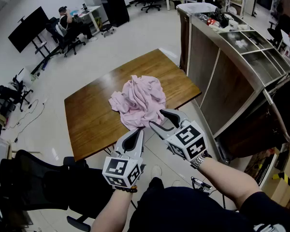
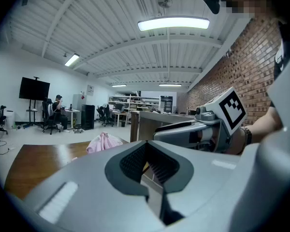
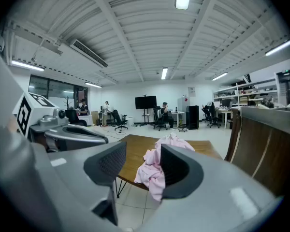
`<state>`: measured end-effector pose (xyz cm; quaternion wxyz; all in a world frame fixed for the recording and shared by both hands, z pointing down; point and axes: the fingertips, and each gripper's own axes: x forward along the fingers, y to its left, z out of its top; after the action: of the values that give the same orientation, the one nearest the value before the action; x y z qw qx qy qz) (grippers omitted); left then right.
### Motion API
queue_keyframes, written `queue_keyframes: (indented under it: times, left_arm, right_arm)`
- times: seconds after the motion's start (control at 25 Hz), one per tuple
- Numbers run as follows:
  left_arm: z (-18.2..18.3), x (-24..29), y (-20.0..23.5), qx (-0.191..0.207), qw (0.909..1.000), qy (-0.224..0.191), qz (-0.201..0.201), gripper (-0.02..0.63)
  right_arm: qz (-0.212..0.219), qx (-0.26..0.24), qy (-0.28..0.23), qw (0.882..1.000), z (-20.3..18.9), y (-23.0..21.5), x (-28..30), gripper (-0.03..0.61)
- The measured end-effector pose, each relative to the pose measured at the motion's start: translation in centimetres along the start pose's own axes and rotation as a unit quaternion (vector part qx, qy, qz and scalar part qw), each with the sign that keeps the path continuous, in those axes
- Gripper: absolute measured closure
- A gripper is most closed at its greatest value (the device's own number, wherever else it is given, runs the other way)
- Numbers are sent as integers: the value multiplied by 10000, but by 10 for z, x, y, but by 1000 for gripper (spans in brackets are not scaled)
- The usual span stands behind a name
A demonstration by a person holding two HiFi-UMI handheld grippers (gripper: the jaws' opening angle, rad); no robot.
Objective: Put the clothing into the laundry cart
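Note:
A crumpled pink garment (image 1: 140,100) lies on the near right part of a brown wooden table (image 1: 92,115), one fold drooping over the near edge. My right gripper (image 1: 158,119) hovers just short of that fold, open, nothing between its fingers. In the right gripper view the garment (image 3: 157,166) shows beyond the gap of the right gripper (image 3: 141,164). My left gripper (image 1: 139,132) is beside it, a little nearer to me, shut and holding nothing. The left gripper view shows the garment (image 2: 102,143) far off on the table (image 2: 38,158). A dark cart with a metal tube rim (image 1: 275,110) stands to the right.
A long counter with steel trays (image 1: 241,37) runs along the right, past the table's end. A black office chair (image 1: 38,182) stands at my near left. Seated people at desks (image 1: 67,23) and a large dark screen (image 1: 26,28) are far back on the open floor.

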<state>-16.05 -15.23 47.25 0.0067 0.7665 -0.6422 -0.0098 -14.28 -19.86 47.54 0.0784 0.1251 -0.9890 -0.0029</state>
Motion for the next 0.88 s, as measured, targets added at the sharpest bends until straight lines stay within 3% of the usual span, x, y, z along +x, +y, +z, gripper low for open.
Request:
queue_keyframes:
  times: [0.36,0.88]
  left_arm:
    - [-22,27,84,-106,9999,88,96,614]
    - [-68,80,172,-314,9990,305,-35,614]
  right_arm:
    - [-314,-24,364,9988,-26,-40,97,290]
    - [-708,-16,1398,9877,-106,-100,217,214]
